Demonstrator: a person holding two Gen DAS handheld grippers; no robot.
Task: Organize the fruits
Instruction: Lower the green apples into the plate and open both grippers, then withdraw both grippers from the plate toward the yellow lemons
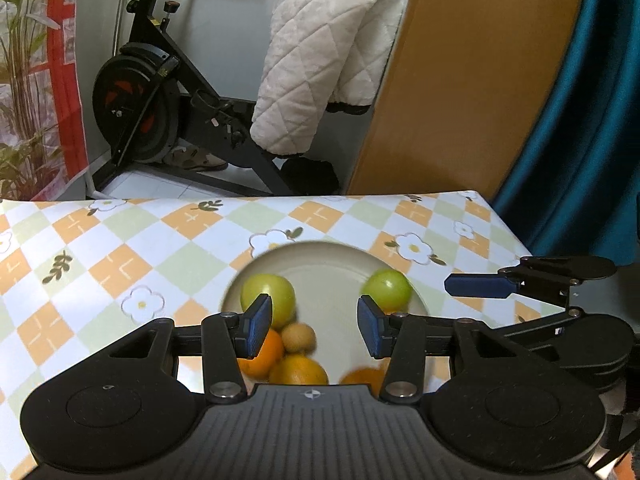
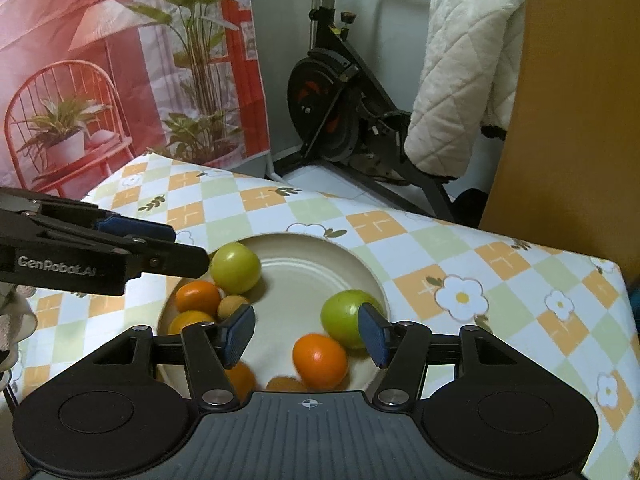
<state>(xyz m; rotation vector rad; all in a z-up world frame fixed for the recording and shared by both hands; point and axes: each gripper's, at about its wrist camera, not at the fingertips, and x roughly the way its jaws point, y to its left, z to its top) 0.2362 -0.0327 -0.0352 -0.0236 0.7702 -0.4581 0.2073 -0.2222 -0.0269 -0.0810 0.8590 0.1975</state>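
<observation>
Here, in the right wrist view, the cream plate (image 2: pixel 360 268) fills the lower centre, holding green apples and oranges. The right gripper (image 2: pixel 306 336) hovers above it, jaws apart and empty; an orange (image 2: pixel 319 360) lies just below them. The left gripper (image 1: pixel 315 330), lower centre, also gapes empty over the fruit.

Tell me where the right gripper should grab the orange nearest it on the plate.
Grip the orange across its middle, coming down from above with the right gripper. It is round, so any pair of opposite sides works, but a green apple crowds its right, so probably set the fingers front and back.
</observation>
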